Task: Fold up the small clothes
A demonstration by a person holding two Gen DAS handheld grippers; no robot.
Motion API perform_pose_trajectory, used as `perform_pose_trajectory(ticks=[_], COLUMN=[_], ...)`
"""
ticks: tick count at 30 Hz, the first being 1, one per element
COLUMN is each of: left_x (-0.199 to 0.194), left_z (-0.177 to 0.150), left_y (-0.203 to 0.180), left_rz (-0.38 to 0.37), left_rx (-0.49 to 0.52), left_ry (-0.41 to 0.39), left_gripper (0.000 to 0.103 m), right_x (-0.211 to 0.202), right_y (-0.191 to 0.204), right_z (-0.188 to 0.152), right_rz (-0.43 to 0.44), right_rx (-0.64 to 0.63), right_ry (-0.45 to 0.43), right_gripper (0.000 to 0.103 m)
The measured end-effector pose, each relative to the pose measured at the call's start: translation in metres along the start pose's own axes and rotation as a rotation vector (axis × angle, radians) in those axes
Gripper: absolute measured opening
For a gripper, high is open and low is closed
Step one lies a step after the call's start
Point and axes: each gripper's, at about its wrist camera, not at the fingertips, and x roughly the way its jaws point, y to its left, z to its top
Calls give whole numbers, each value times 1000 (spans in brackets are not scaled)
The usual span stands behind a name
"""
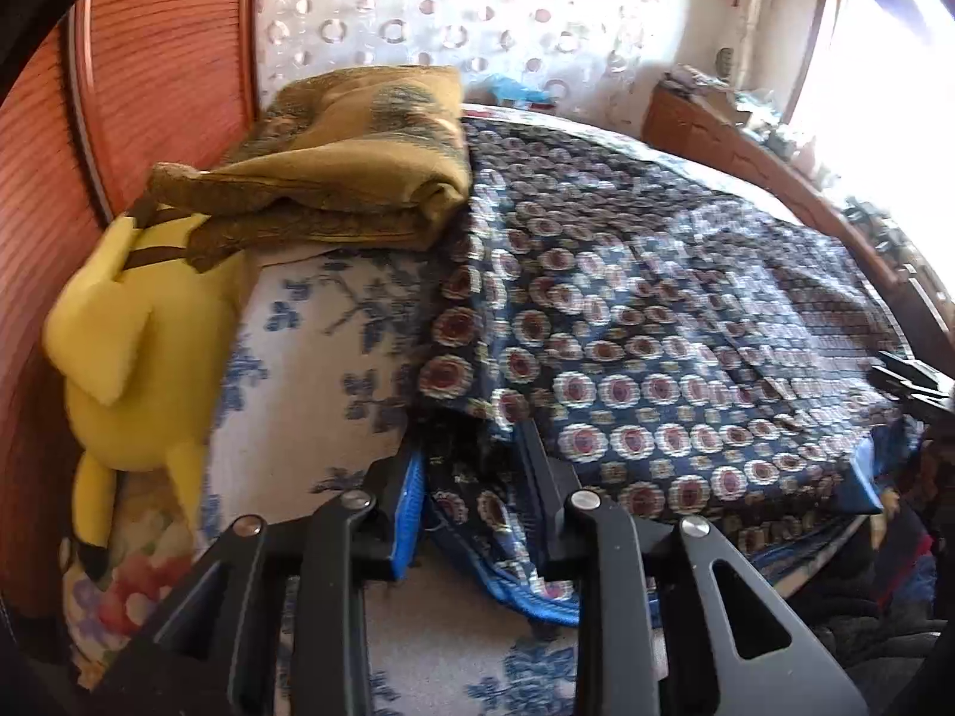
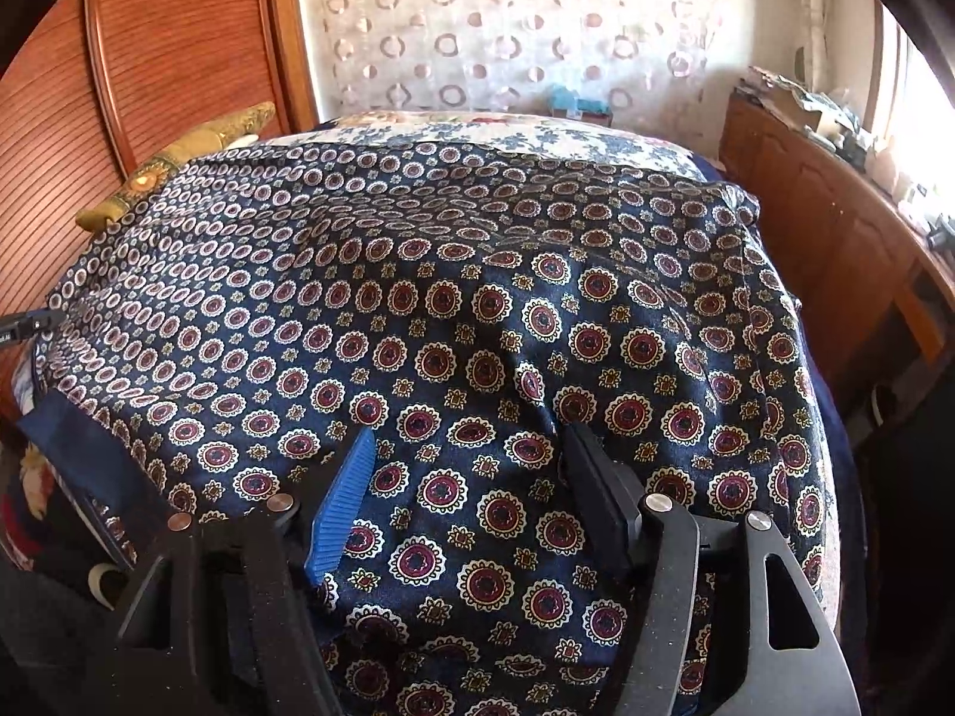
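A navy cloth [image 1: 656,328] printed with red and white medallions lies spread over the bed. In the left wrist view my left gripper [image 1: 474,495] is shut on a bunched corner of this cloth at its near left edge, and folds of fabric hang between the blue pad [image 1: 406,513] and the black finger. In the right wrist view the same cloth [image 2: 447,298] fills the frame. My right gripper [image 2: 471,465] stands open just above it near the front edge, the fabric lying flat under the gap between its fingers.
A yellow plush toy [image 1: 137,346] and a folded olive-gold blanket [image 1: 358,167] lie at the bed's left by a wooden wardrobe [image 1: 149,59]. White sheet with blue flowers [image 1: 316,346] shows beside the cloth. A wooden sideboard [image 2: 835,227] runs along the right.
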Motion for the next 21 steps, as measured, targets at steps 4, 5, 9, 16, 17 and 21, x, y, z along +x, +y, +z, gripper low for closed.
perform_pose_trajectory(ticks=[4, 5, 9, 16, 17, 21], left_x=[5, 4, -7, -34, -35, -37], left_z=[1, 2, 10, 49, 56, 80], left_y=[-2, -4, -20, -63, -73, -104], left_rz=[-97, -115, -149, -219, -224, -273], left_rx=[-8, -5, 23, 93, 113, 165], left_ry=[5, 0, -54, -165, -177, -214], left_gripper=[1, 1, 0, 0, 0, 0], right_x=[0, 0, -2, -8, -11, -25], right_y=[0, -1, -2, -10, -11, -19], right_z=[-1, -1, -3, -3, -3, -3], right_rz=[2, 4, 10, 18, 16, -11], right_rx=[-1, 0, 0, 37, 40, 41], right_ry=[-3, -6, -11, -15, -20, -51], right_gripper=[68, 68, 68, 67, 67, 67])
